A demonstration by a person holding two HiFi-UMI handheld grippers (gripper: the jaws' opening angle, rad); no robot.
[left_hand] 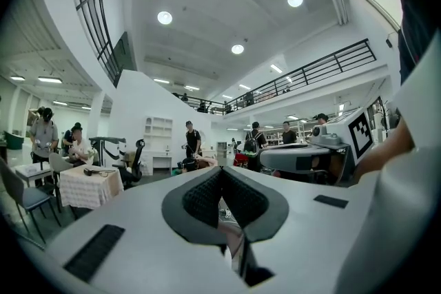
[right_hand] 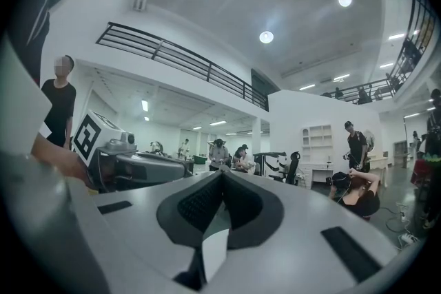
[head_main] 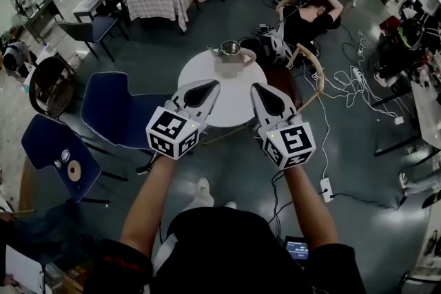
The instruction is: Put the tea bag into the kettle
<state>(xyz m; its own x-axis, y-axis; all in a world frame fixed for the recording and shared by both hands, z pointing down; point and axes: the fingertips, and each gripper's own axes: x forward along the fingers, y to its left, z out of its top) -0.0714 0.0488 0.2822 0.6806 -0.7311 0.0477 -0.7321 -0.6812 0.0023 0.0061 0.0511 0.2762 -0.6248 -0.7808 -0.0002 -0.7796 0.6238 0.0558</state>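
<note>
- Looking down from your head, the kettle (head_main: pixel 229 48) stands at the far edge of the round tabletop (head_main: pixel 196 76). It is ahead of both your hands and well apart from them.
- Your left hand-held gripper (head_main: pixel 209 86) hangs over the near left of the tabletop, and your right hand-held gripper (head_main: pixel 260 88) over the near right. Both point forward with their tips leaning in toward each other.
- That puts the kettle up the middle line between the two, slightly nearer the left one. What looks like its spout points to your left.
- In the left gripper view the jaws meet at the tips with nothing between them. The right gripper view shows the same, so both are closed and empty.
- You cannot pick out the tea bag in any view. A mosaic patch covers the tabletop just on your side of the kettle, and the kettle's inside is too small to read.
- The bag may be lying on the tabletop by the kettle, or it may already be inside. These pictures fit both.
- Any reach toward the kettle would likely run straight forward, away from you.
</note>
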